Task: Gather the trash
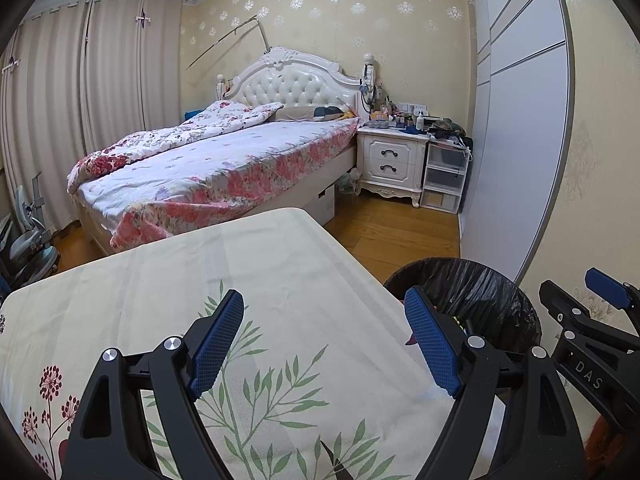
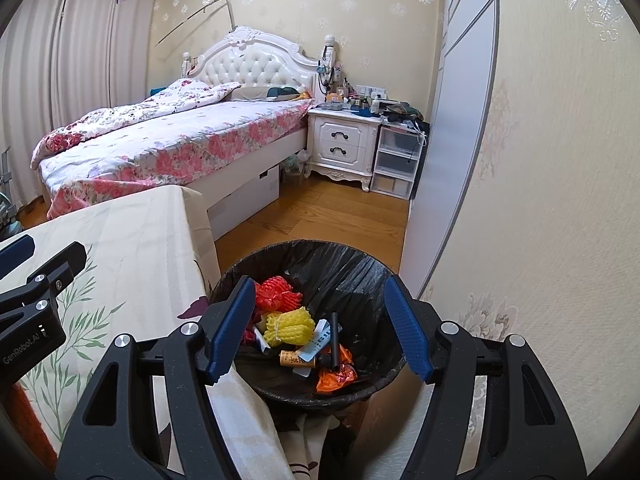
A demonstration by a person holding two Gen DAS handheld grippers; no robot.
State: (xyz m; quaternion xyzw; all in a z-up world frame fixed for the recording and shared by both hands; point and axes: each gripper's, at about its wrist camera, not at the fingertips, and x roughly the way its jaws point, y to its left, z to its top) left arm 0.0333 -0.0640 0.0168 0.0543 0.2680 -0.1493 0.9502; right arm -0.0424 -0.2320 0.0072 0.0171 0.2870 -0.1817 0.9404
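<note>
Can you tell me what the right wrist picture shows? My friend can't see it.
The open right gripper hangs over a black-lined trash bin holding red foam netting, yellow foam netting and orange wrappers. A cloth-covered table stands left; a bed behind.

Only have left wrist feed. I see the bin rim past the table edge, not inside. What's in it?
Observer: From the right wrist, the bin holds a red foam net, a yellow foam net and an orange wrapper.
Operator: Right tongs carrying anything?
Observer: No. The right tongs are open and empty above the bin.
Operator: Trash left on the table?
Observer: None on the part of the tablecloth visible from the right wrist.
</note>
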